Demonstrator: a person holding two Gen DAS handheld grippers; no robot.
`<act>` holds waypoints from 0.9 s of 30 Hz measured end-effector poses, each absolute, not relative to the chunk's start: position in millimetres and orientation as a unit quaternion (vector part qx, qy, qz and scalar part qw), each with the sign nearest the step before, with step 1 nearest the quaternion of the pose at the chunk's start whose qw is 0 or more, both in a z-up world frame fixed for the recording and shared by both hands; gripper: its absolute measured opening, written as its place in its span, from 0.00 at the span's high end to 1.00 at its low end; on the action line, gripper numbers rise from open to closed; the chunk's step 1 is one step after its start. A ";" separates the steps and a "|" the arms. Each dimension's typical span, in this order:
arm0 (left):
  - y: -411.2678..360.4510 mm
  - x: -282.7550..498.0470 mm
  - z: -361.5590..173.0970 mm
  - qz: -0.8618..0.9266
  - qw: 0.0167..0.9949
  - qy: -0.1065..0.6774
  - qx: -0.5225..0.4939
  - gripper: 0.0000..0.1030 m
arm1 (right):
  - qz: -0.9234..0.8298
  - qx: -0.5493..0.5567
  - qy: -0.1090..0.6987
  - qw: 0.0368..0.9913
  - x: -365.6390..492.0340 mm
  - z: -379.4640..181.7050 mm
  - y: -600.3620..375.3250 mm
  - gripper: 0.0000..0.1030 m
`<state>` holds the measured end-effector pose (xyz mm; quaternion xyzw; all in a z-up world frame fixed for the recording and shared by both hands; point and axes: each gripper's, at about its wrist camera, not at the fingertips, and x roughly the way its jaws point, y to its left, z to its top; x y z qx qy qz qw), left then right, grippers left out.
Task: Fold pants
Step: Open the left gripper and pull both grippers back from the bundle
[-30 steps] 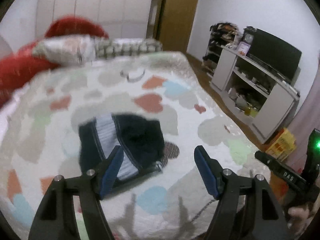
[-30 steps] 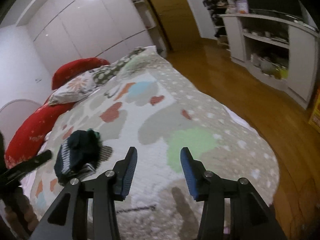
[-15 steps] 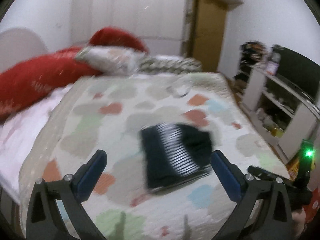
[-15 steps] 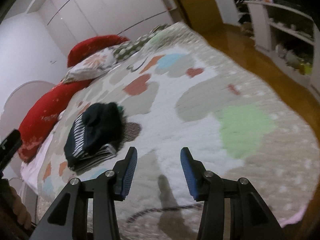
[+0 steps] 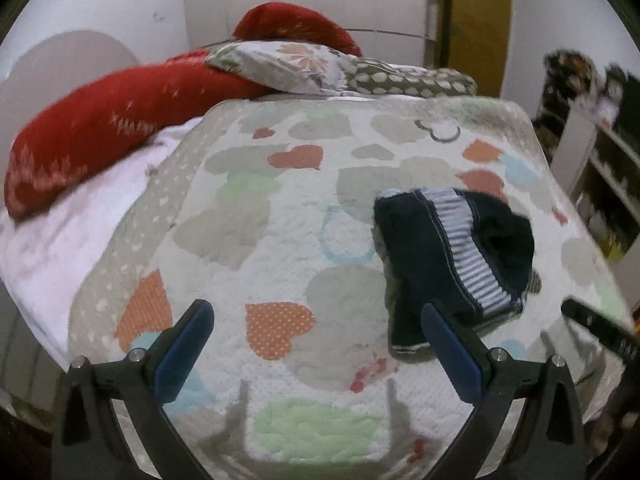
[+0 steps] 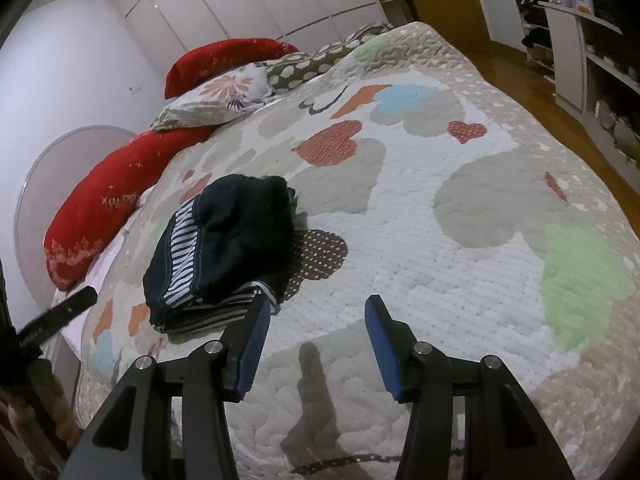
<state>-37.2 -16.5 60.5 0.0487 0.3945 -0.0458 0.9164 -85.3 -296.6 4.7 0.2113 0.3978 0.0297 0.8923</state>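
Note:
The dark navy pants (image 5: 448, 264) with a blue-and-white striped waistband lie in a folded bundle on the heart-patterned quilt (image 5: 280, 240). In the left wrist view they sit right of centre, just beyond my right fingertip. My left gripper (image 5: 316, 344) is wide open and empty above the quilt. In the right wrist view the pants (image 6: 224, 248) lie at the left, just past my left finger. My right gripper (image 6: 316, 340) is open and empty above bare quilt (image 6: 440, 260).
Red bolster pillows (image 5: 100, 132) and a floral pillow (image 5: 288, 64) lie at the head of the bed. A white shelf unit (image 6: 592, 60) and wooden floor (image 6: 532, 92) are to the right of the bed. The bed edge drops off close below both grippers.
My left gripper has opened wide and swung left, so the pants moved from centre to the right of its view. The right gripper has moved closer to the pants.

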 end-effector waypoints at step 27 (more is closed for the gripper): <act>-12.0 -41.3 36.1 -0.073 0.897 0.432 0.055 0.00 | 0.063 0.150 0.436 0.885 -62.0 0.0 -238.0 0.46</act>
